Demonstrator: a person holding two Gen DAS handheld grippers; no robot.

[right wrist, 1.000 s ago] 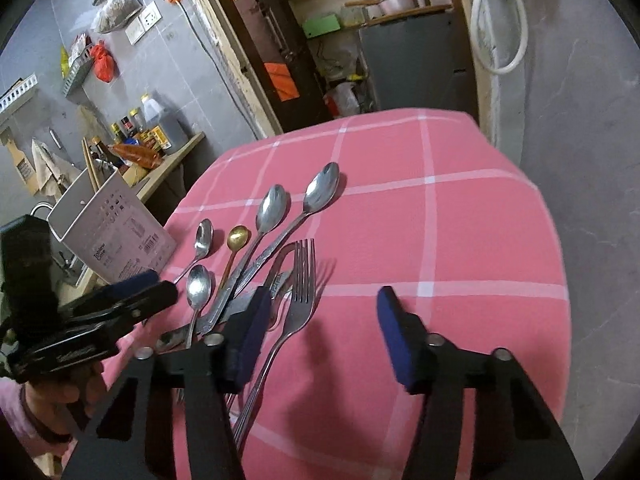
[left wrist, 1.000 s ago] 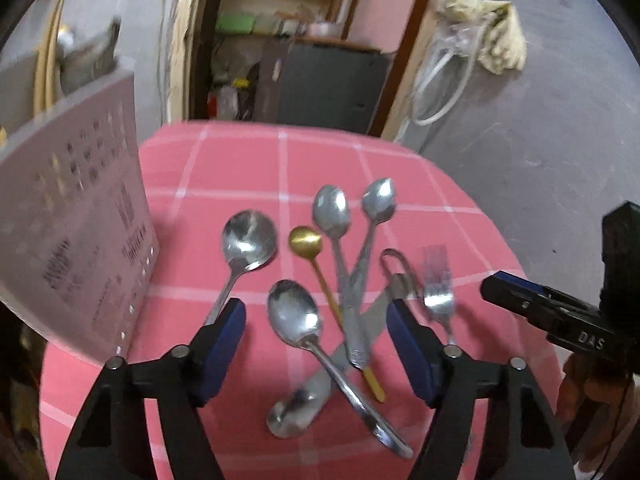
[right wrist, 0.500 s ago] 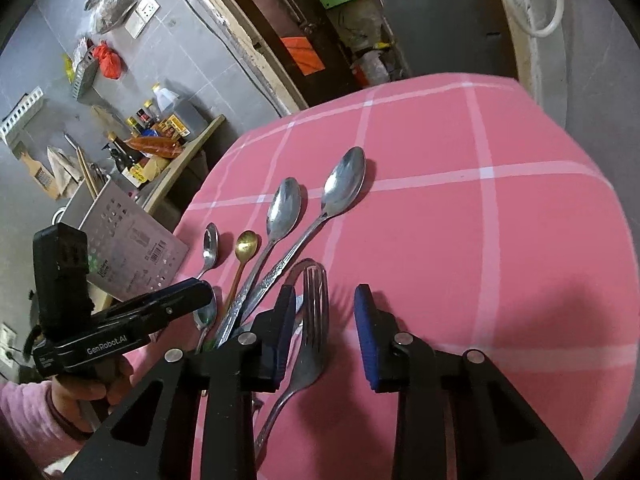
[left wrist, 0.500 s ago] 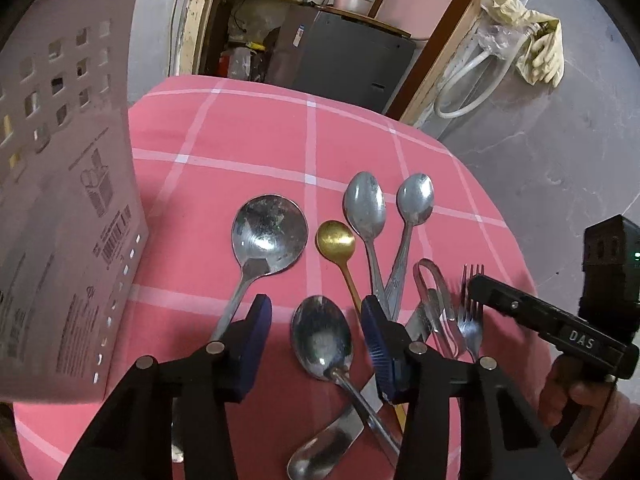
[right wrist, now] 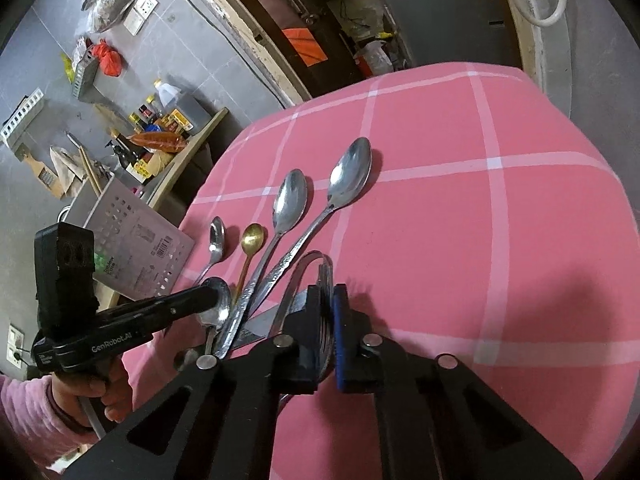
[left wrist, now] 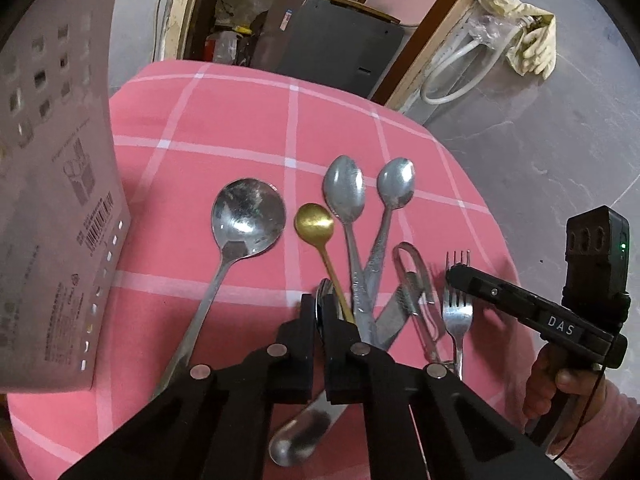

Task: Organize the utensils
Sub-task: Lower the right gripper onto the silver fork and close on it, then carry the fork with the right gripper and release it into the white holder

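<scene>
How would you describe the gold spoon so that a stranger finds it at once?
Look at the pink checked cloth and the spoons lying on it. Between the big round spoon and two oval steel spoons lies the gold spoon. It is the smallest bowl there and the only yellow one.

The surface carries a pink cloth with a white grid pattern. In the right wrist view, the upper left of the frame shows a grey tiled wall with a white wall socket, a red bag and a shelf of bottles. In the left wrist view, a dark cabinet stands at upper centre; yellow rubber gloves and a white hose hang at upper right.
</scene>
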